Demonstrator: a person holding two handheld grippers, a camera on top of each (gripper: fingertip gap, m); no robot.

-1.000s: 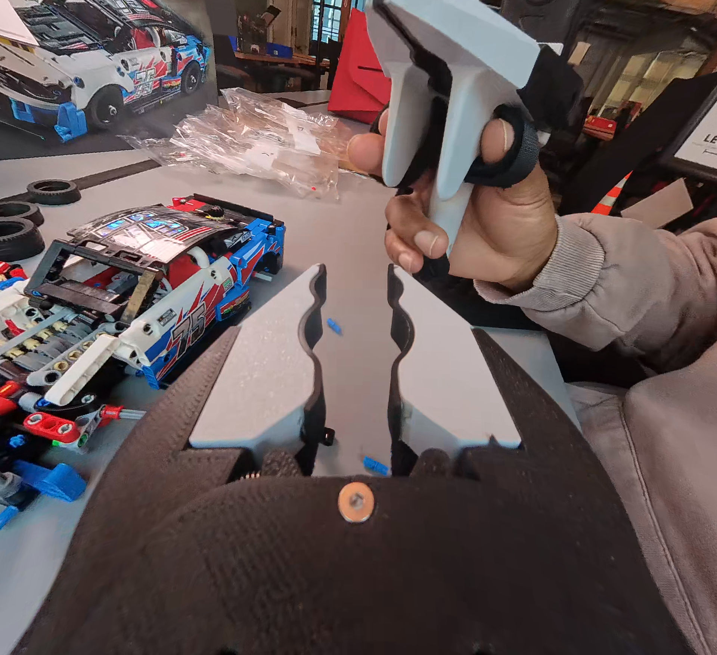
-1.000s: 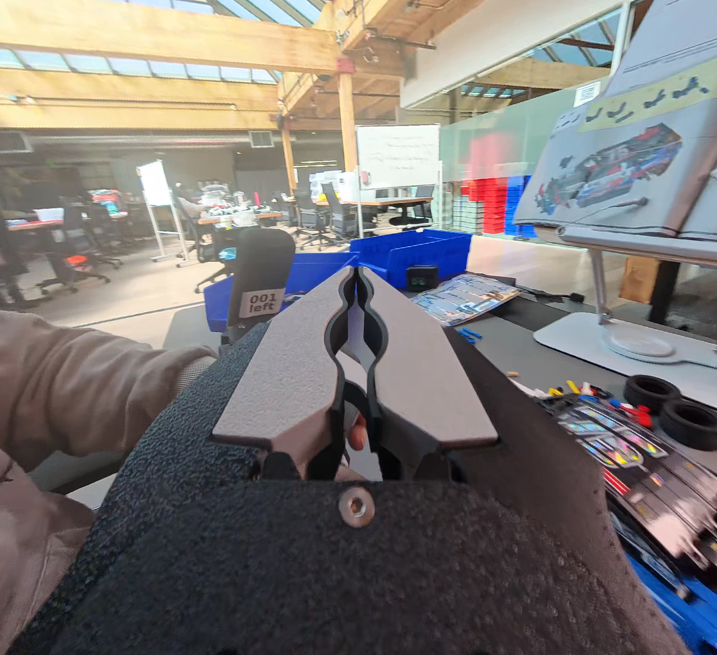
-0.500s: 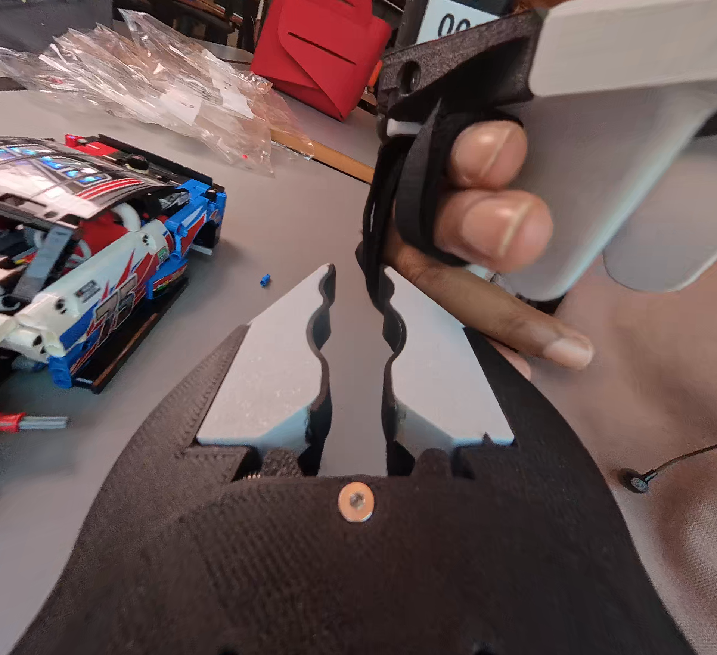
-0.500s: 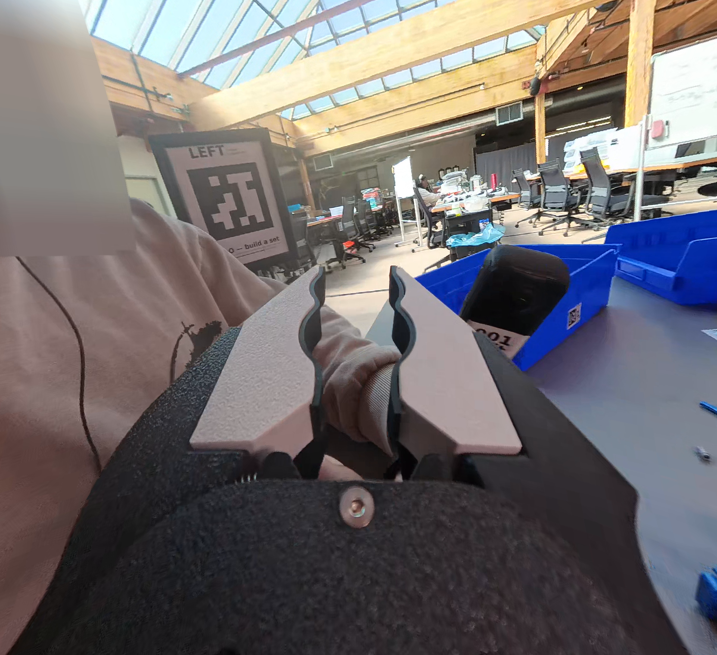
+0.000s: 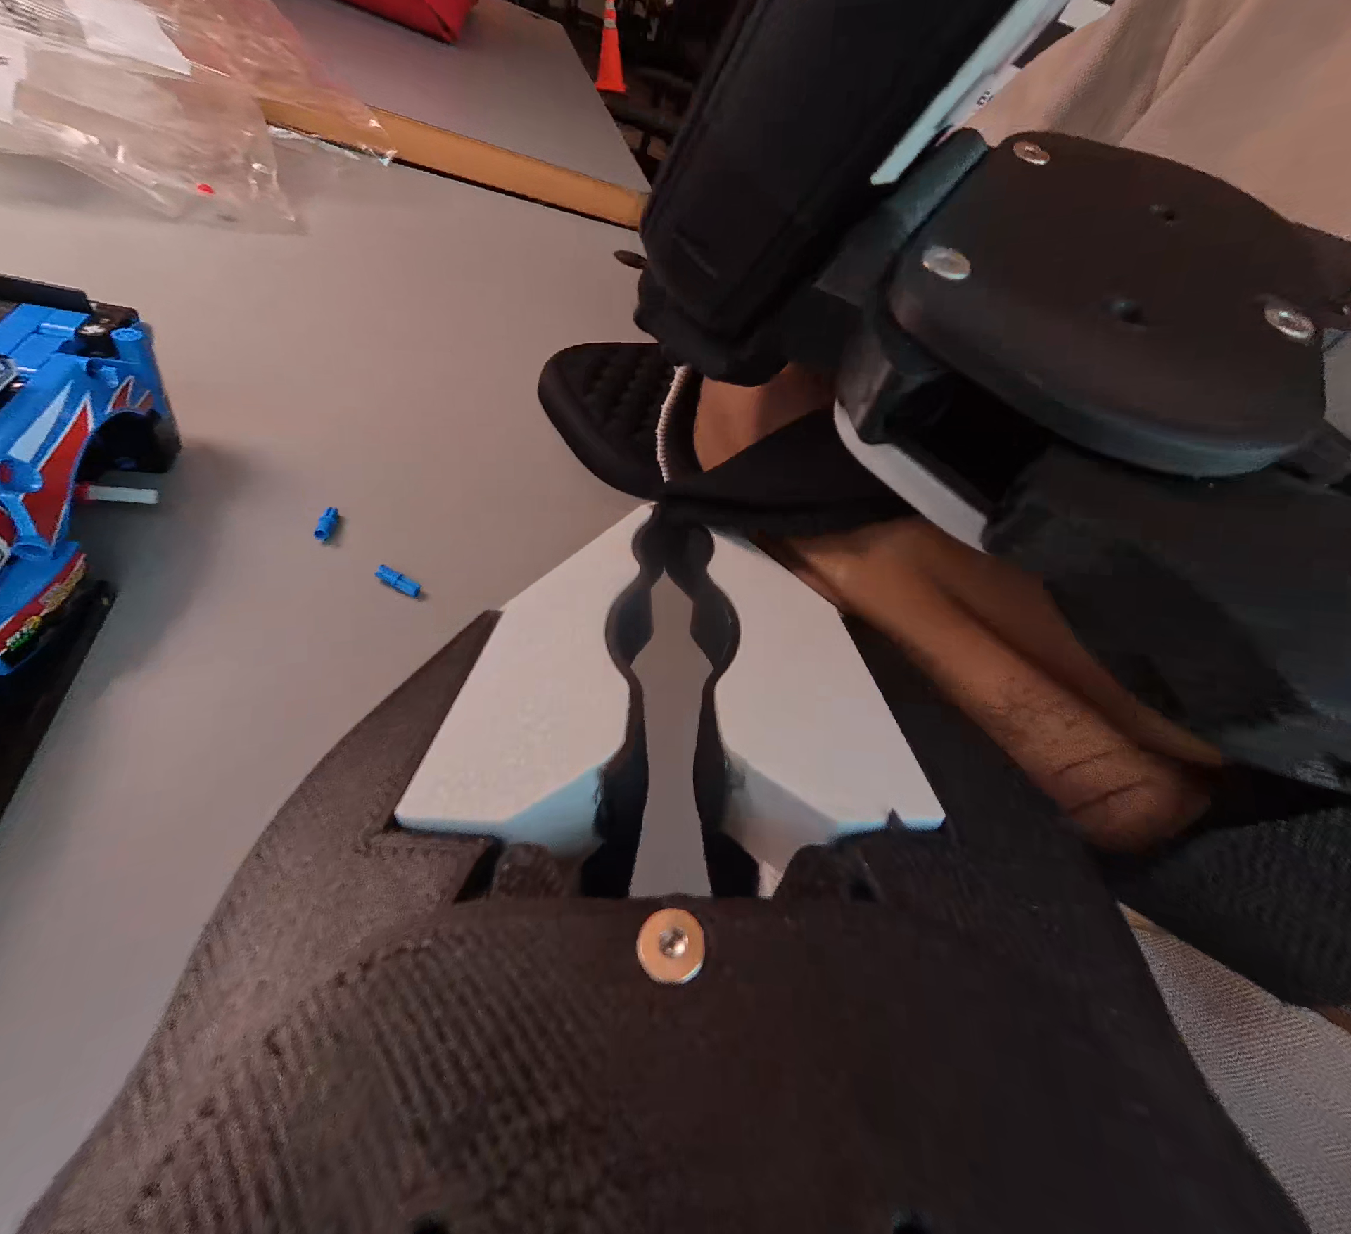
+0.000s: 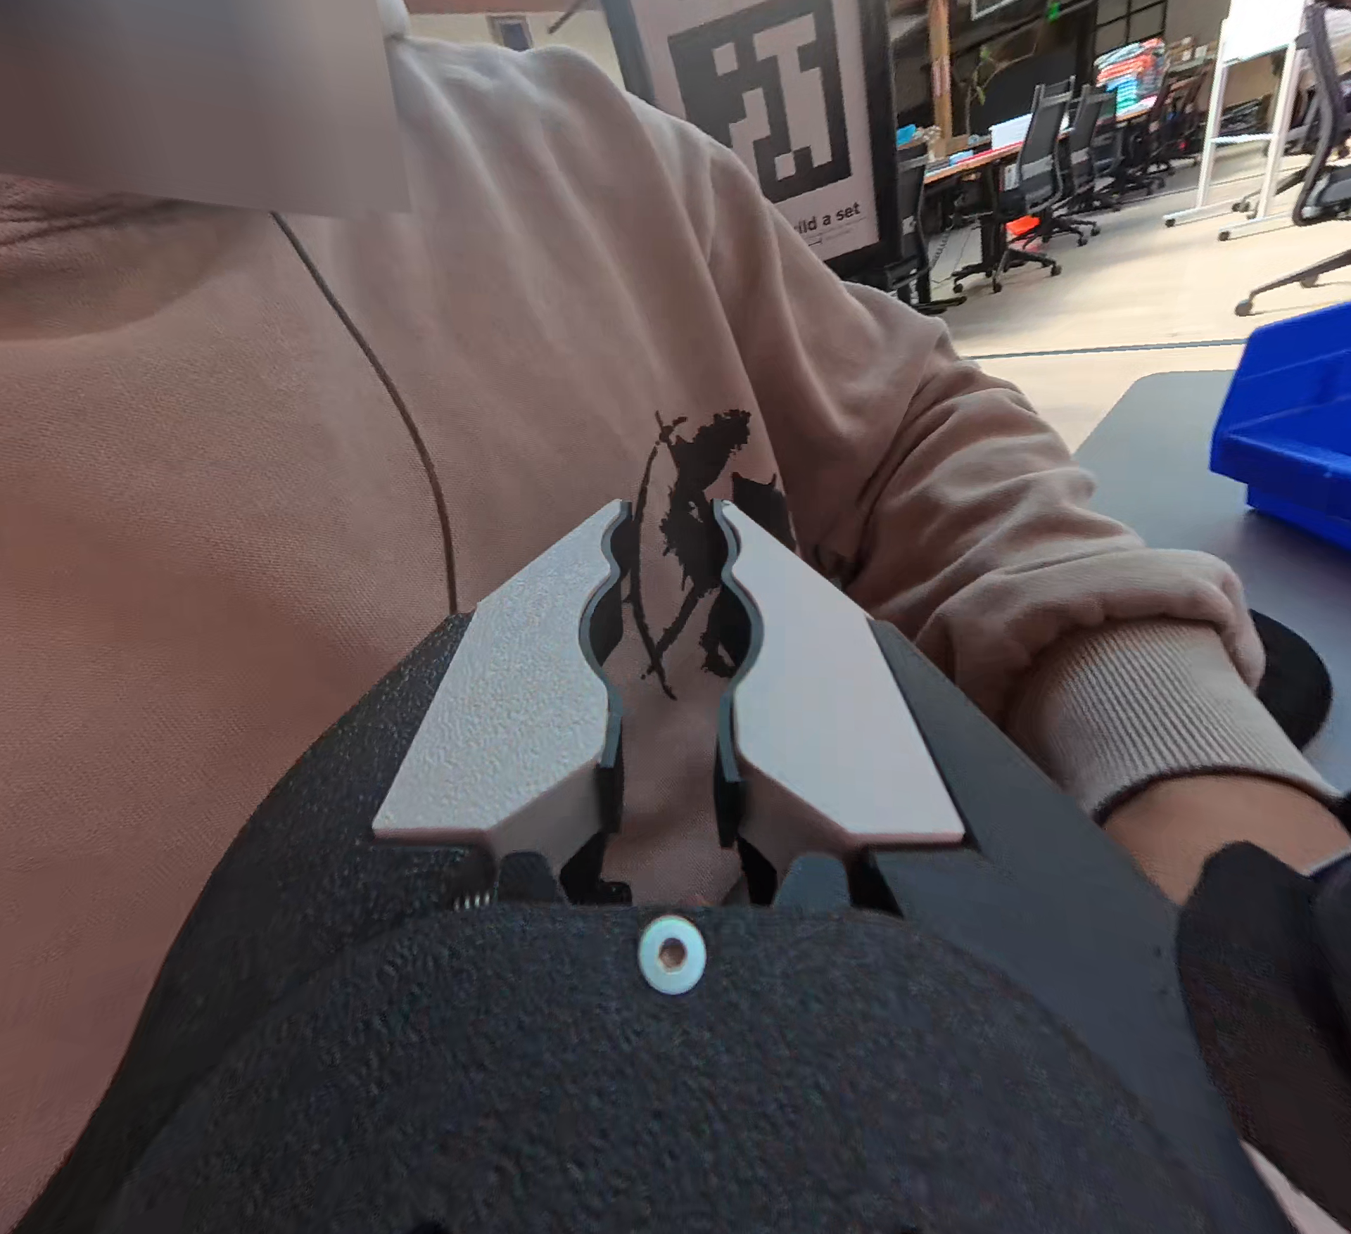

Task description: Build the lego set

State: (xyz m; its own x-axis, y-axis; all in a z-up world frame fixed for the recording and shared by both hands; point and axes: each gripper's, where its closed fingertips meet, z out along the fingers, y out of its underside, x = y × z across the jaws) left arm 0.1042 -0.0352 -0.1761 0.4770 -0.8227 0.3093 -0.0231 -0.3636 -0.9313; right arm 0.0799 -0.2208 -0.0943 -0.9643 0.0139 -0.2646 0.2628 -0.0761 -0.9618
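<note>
The left gripper has its fingers pinched together at the tips on a black strap of the right gripper's handle. The right gripper points at the person's sweatshirt, fingers apart and empty. On the grey tabletop, the lego car sits at 9 o'clock, two loose blue pins near it

Bench: smooth matt grey. Lego car: glossy plastic. Bags: clear crinkled plastic. Fingers: matt, grainy grey. Sweatshirt: soft cloth, ribbed cuff.
</note>
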